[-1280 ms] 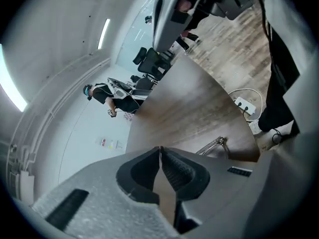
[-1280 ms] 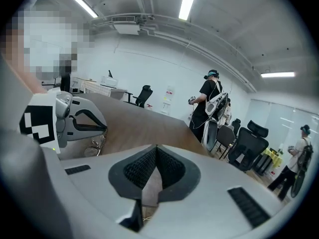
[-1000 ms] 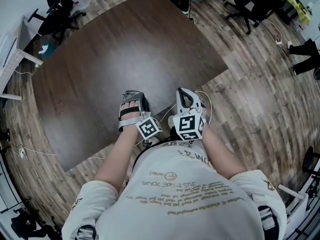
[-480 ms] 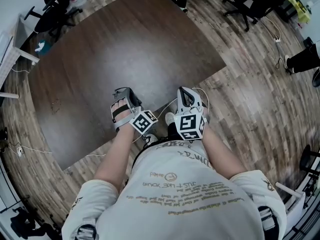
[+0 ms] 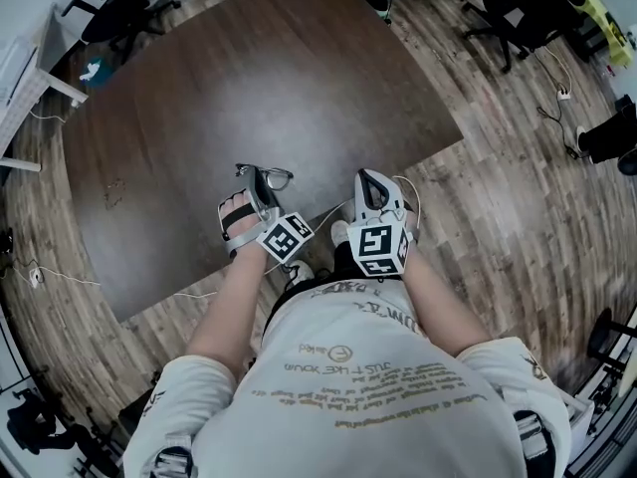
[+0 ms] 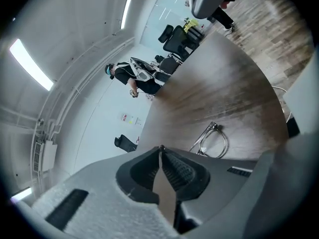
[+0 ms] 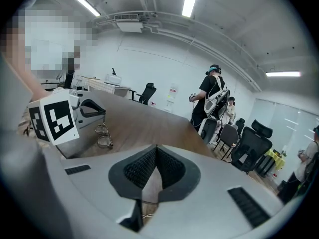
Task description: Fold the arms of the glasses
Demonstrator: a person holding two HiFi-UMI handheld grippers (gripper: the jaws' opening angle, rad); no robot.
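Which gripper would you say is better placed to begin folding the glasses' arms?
Left. The glasses lie on the table right by the left gripper; the right gripper sits farther off. Both are shut and empty.

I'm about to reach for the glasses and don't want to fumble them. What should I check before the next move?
1. Glasses lying flat on the table: ok.
2. Left claw carrying nothing: ok, empty.
3. Right claw carrying nothing: ok, empty.
4. Claws open enough to grasp: not ok, both are shut.
5. Table around the glasses free of other things: ok.
6. Arms of the glasses already folded: cannot tell.
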